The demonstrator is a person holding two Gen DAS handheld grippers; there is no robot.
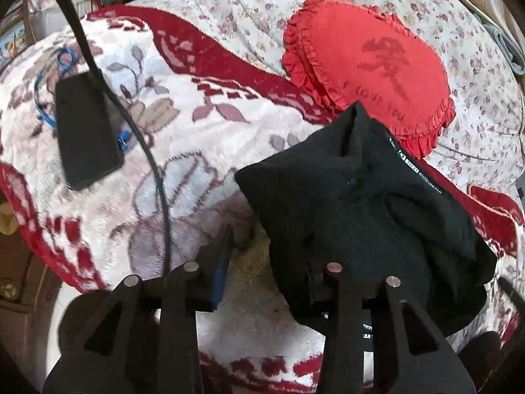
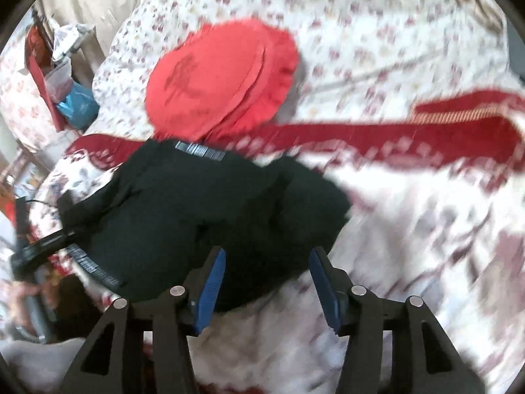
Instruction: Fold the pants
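Note:
The black pants (image 1: 370, 216) lie bunched in a folded heap on a red and white floral blanket (image 1: 183, 131). A strip with white lettering runs along their right edge. My left gripper (image 1: 272, 259) is open; its right finger is hidden under the pants' near left edge and the left finger (image 1: 223, 262) is bare. In the right wrist view the pants (image 2: 203, 216) lie ahead and to the left. My right gripper (image 2: 267, 272) is open and empty, just above the pants' near edge. The left gripper's handle shows at the far left.
A red frilled heart cushion (image 1: 370, 69) lies just beyond the pants on a floral quilt (image 1: 229, 10). A black flat device (image 1: 85, 134) with a cable (image 1: 157, 170) lies on the blanket at left. Bags and clutter (image 2: 65, 75) stand past the bed's left side.

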